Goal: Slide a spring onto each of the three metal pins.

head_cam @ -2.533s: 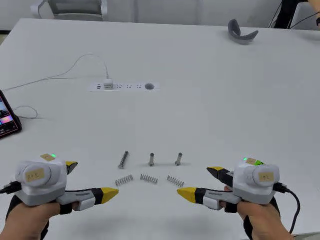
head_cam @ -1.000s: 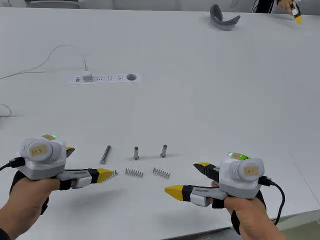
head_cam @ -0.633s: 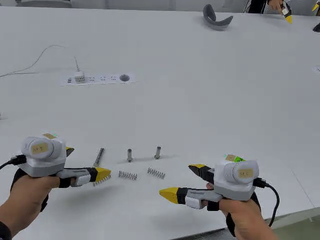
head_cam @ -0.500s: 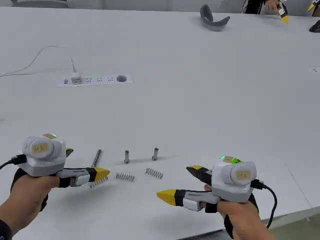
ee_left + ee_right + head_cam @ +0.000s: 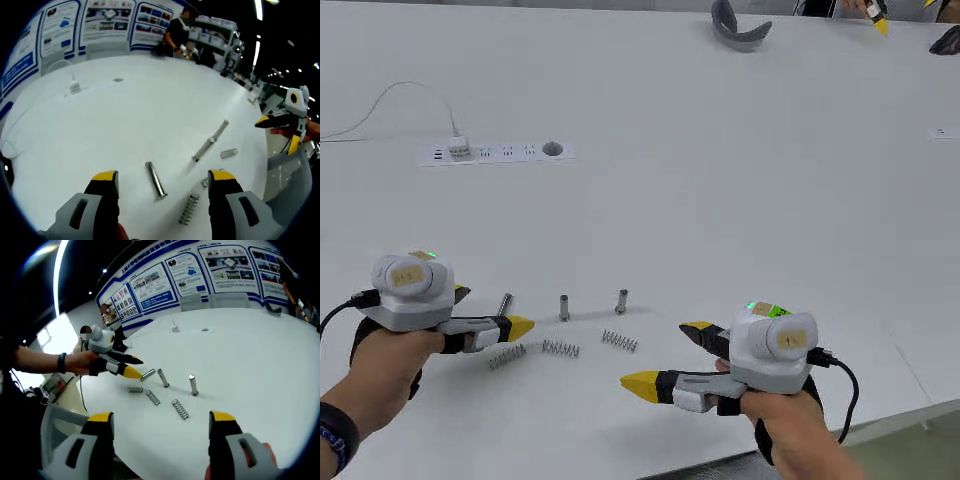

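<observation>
We brought left gripper (image 5: 163, 177) up to leftmost spring (image 5: 507, 355), jaws apart; right gripper (image 5: 668, 356) waits, jaws spread. Pins (image 5: 563, 307) bare.

left tool (image 5: 490, 311): jaws apart, aimed right | right tool (image 5: 667, 356): jaws apart, aimed left
</observation>
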`<state>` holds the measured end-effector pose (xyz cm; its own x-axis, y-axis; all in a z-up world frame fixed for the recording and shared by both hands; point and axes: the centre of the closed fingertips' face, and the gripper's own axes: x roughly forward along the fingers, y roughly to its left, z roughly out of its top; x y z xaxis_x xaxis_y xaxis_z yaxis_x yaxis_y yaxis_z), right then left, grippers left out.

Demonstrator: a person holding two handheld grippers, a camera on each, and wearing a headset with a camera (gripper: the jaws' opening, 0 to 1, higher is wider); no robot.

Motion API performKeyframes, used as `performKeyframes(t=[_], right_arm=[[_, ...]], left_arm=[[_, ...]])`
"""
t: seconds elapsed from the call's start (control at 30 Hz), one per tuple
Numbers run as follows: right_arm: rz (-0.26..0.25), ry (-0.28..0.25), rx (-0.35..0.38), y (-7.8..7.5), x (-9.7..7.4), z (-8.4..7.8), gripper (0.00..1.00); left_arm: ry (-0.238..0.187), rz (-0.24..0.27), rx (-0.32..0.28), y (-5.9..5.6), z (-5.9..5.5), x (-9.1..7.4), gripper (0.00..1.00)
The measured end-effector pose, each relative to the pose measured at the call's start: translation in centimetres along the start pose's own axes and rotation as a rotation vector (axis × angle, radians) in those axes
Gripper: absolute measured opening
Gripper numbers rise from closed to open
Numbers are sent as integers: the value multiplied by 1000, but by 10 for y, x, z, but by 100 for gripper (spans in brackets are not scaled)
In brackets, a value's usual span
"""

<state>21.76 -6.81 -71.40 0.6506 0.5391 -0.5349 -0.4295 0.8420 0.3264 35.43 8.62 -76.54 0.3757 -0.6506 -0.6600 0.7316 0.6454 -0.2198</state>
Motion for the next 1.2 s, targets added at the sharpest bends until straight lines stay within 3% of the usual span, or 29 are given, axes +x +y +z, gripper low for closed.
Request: performKeyframes(t=[0.47, 0.87, 1.1, 1.2], right_arm=[[-5, -1, 8, -3, -1, 0, 81], [-5, -6, 13, -6, -1, 1, 81], [-11, -6, 19, -8, -3, 1, 81], [-13, -5, 20, -9, -3, 0, 81]], left_arm=[[7, 33, -33, 9, 1, 13, 54], [49, 62, -67, 13, -3, 23, 34], [70, 86, -107, 15, -5, 29, 25], [73, 90, -151, 15, -6, 31, 19]])
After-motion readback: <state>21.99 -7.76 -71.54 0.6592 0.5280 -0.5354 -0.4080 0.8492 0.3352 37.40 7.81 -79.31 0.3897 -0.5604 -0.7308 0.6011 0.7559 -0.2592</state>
